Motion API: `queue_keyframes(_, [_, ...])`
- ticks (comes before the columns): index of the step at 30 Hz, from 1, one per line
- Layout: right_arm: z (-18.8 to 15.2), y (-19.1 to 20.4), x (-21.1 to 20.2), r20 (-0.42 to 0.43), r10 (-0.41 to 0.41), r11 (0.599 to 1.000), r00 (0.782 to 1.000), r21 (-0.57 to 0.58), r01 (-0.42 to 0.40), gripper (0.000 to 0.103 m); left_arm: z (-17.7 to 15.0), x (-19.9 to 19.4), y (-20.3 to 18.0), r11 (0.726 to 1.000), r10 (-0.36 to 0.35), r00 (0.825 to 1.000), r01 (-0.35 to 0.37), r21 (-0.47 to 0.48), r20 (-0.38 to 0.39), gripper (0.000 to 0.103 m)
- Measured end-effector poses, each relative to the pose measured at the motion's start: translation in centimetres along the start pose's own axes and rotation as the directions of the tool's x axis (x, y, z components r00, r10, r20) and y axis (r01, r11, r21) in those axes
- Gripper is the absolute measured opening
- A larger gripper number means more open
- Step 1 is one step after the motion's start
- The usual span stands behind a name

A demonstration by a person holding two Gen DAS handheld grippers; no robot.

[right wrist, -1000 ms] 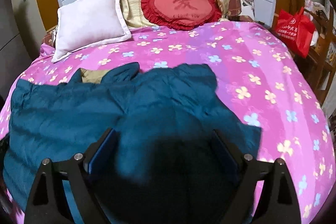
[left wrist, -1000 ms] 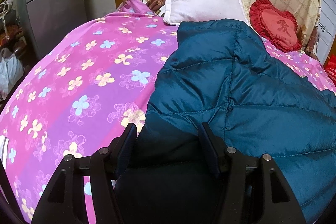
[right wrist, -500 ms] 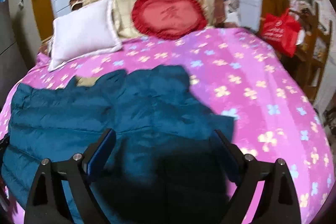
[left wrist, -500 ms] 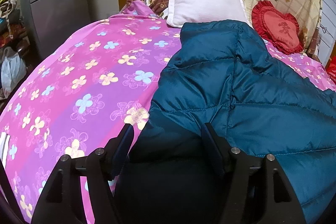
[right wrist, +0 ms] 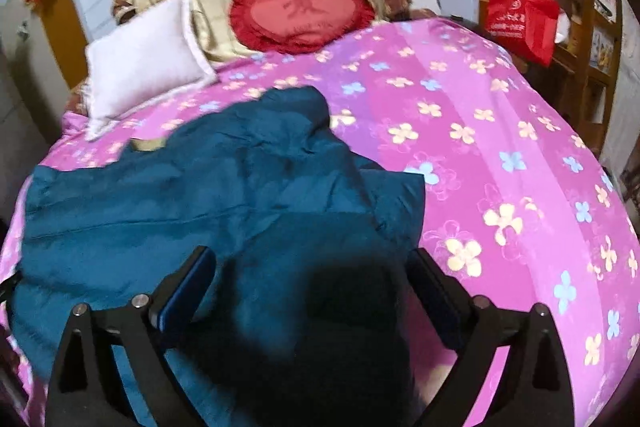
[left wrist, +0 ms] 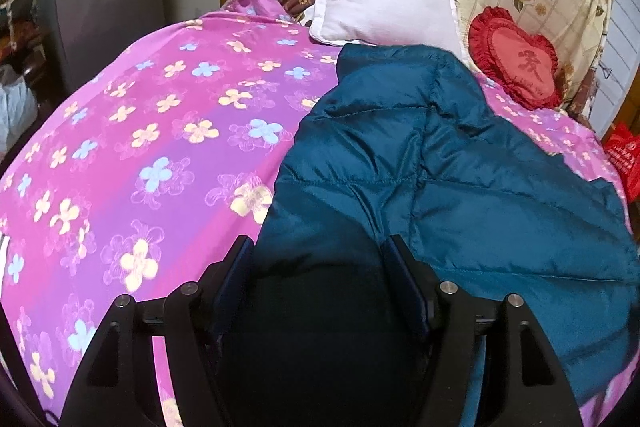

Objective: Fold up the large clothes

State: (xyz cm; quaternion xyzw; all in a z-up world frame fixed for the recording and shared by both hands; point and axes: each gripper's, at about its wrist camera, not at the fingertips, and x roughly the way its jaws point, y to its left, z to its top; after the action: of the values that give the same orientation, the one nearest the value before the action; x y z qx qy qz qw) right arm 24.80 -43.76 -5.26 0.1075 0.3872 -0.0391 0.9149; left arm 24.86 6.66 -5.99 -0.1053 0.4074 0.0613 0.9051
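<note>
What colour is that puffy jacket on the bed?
The jacket is dark teal blue, clearest in the left wrist view.

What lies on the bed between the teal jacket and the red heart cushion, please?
Only bare flowered bedspread: in the right wrist view a pink strip separates the teal jacket from the red heart cushion, with nothing lying on it.

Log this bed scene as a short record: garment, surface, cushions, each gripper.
garment: teal puffer jacket, spread on the bed, partly folded and rumpled
surface: pink flowered bedspread
cushions: white pillow and red heart cushion at the head of the bed
left gripper: open above the jacket's near edge, jaws have just been opening
right gripper: wide open over the jacket, jaws have just been opening, nothing pinched
</note>
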Motion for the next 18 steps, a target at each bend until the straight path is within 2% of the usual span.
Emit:
queue_keyframes(2, [-0.3,0.2,-1.0,-0.006,0.026,1.0,1.0,-0.017,-0.026,0.103,0.0,-0.7,0.2,1.0,-0.017,1.0,0.017,0.0,-0.009,0.048])
queue_keyframes(7, [-0.9,0.2,-1.9,-0.035,0.021,0.997,0.999,-0.08,-0.024,0.103,-0.9,-2.0,1.2,0.998,-0.063,0.998,0.063,0.009,-0.025,0.048])
queue_keyframes(10, [-1.1,-1.4,-1.7,-0.051,0.036,0.999,0.998,-0.016,-0.037,0.103,-0.7,-1.5,1.9,0.993,-0.12,0.992,0.12,-0.018,-0.029,0.05])
queue_keyframes(12, [-1.2,-2.7,-1.3,-0.067,0.039,0.999,0.997,0.038,-0.036,0.103,-0.6,-0.7,2.3,0.985,-0.168,0.985,0.166,-0.053,-0.037,0.057])
queue_keyframes(16, [-1.4,-4.6,0.3,-0.116,0.053,0.995,0.992,0.09,-0.043,0.103,-0.3,1.1,2.7,0.976,-0.211,0.975,0.207,-0.067,-0.069,0.059])
queue_keyframes(18, [-1.5,-5.2,1.5,-0.151,0.087,0.991,0.985,0.114,-0.071,0.103,-0.1,1.8,3.1,0.968,-0.244,0.966,0.236,-0.088,-0.085,0.06])
